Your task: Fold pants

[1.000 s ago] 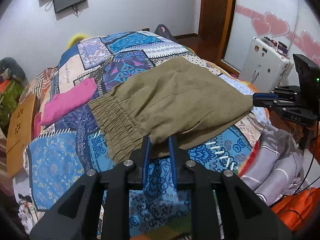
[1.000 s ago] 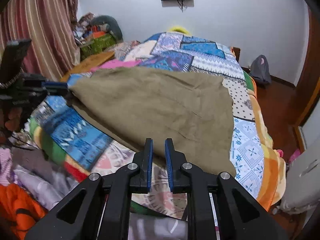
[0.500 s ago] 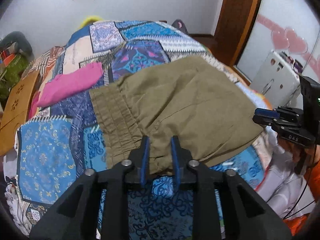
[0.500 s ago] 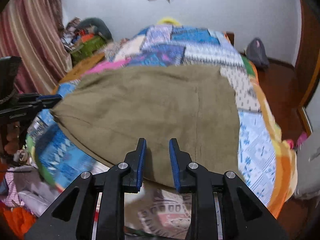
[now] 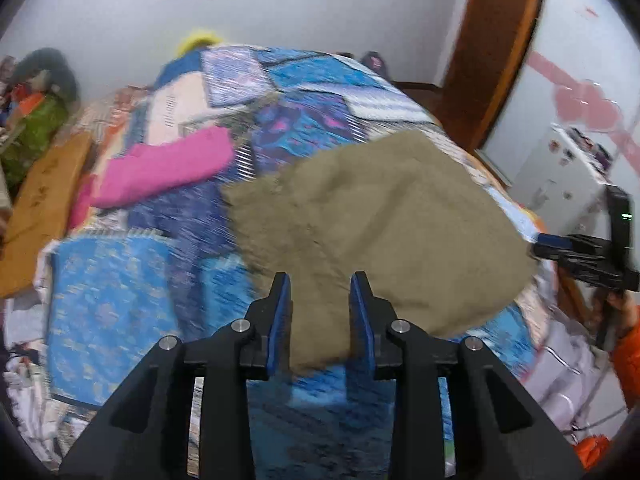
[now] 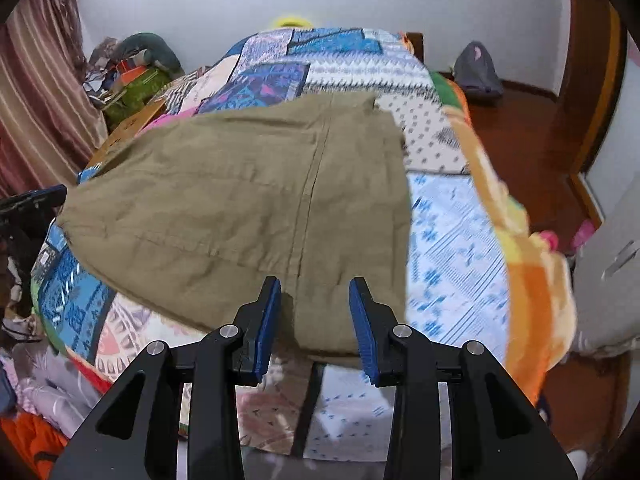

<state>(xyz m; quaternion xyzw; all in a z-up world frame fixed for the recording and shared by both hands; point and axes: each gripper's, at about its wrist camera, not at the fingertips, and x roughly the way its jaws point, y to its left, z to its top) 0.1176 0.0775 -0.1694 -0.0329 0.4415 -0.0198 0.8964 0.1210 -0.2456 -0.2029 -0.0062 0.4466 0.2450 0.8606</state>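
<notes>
Both grippers — left [image 5: 319,312], right [image 6: 315,314] — opening over the pants' [image 6: 248,208] near hem; bedspread [image 6: 452,240] bare rightward.

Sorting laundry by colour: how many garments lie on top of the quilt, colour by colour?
Olive-green pants: 1
Pink folded garment: 1
Total: 2, both lying on the patchwork quilt

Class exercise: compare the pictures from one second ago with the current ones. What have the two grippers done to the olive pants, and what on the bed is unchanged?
Both the left gripper and the right gripper were pinched on the near edge of the olive pants; their jaws are now opening, letting the edge go onto the quilt. The pants stay folded; the pink garment has not moved.
</notes>
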